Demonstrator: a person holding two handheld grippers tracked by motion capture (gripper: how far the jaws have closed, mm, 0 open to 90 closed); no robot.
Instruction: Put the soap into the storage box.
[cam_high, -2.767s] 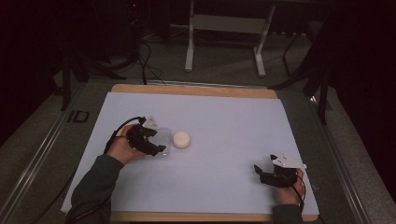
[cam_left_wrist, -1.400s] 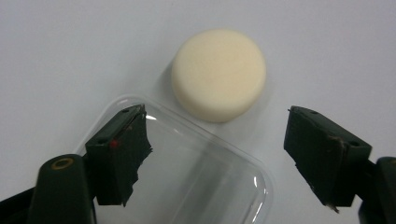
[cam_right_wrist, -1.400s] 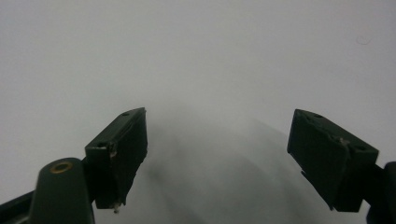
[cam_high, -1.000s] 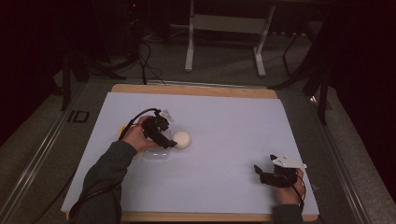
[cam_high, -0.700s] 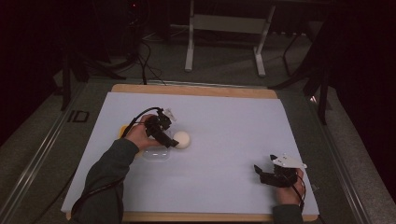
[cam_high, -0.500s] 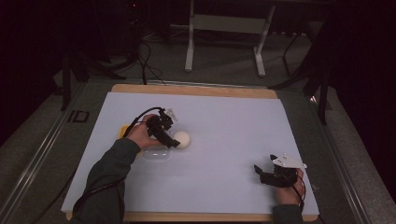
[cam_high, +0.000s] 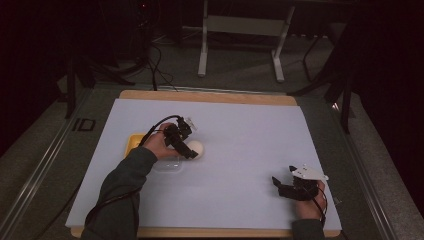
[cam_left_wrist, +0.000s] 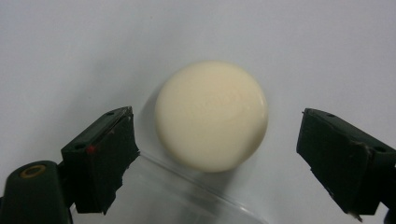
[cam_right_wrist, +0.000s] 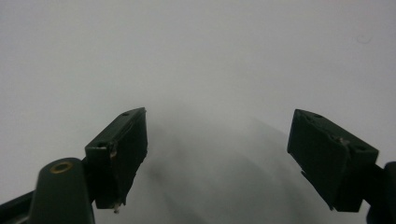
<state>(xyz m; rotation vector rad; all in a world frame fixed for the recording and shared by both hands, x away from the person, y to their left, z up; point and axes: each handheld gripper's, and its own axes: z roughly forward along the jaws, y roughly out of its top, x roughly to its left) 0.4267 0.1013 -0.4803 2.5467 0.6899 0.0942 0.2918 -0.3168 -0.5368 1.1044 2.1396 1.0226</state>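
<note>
Between my left gripper's (cam_left_wrist: 212, 154) wide-open jaws sits the soap (cam_left_wrist: 211, 115), untouched, clear lid (cam_left_wrist: 177, 198) at 6 o'clock. Right gripper (cam_right_wrist: 217, 158) gapes too, holding nothing, over bare table (cam_right_wrist: 196, 56).

one cream soap bar (cam_high: 195, 148), one clear lid (cam_high: 167, 165), one yellow dish (cam_high: 133, 145).
</note>
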